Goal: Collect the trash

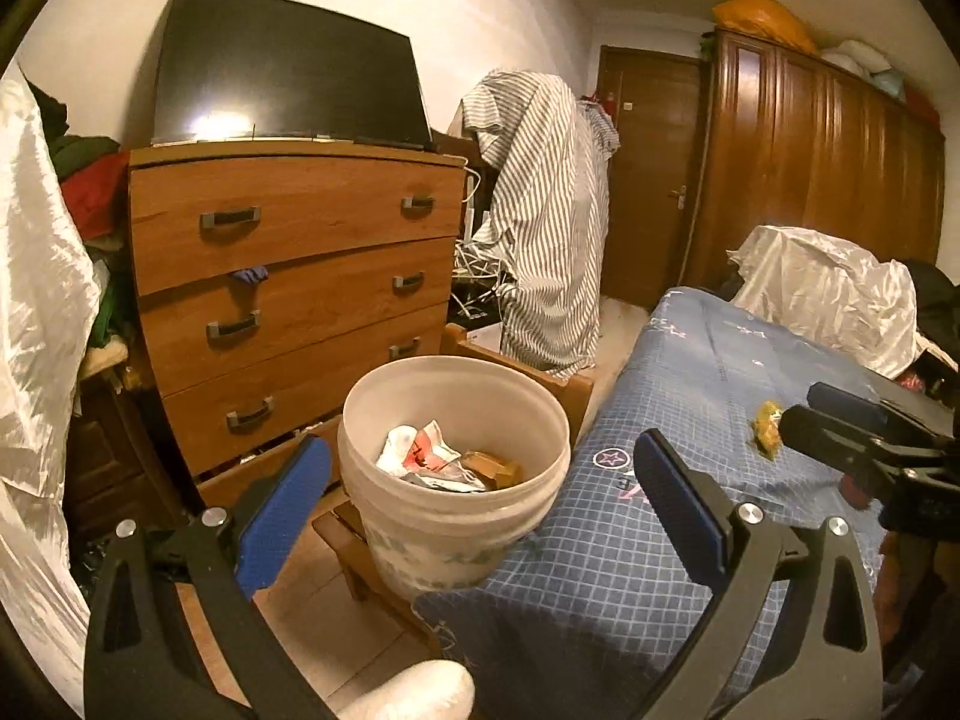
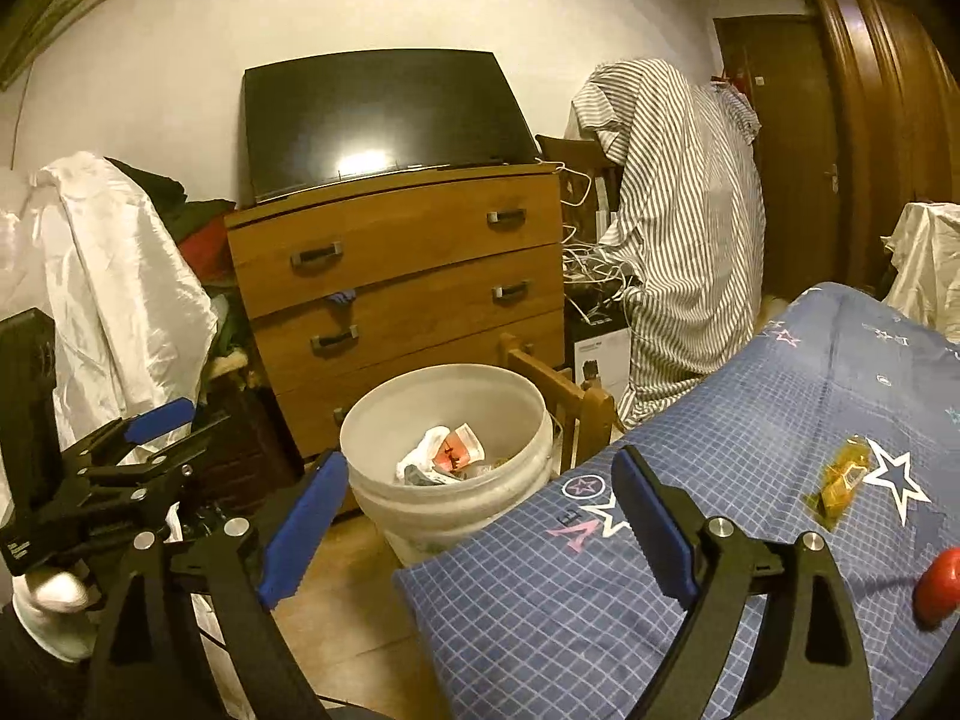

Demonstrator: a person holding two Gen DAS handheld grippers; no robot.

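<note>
A yellow wrapper [image 2: 840, 479] lies on the blue checked bedspread [image 2: 690, 540], at 3 o'clock in the right wrist view, beside a white star print. The white bucket [image 1: 456, 516], at 12 o'clock of both grippers, holds crumpled trash [image 1: 432, 456]. Left gripper [image 1: 480, 498] and right gripper [image 2: 480, 516] both stand apart, holding nothing. A 3-drawer dresser [image 2: 396, 276] stands behind the bucket.
</note>
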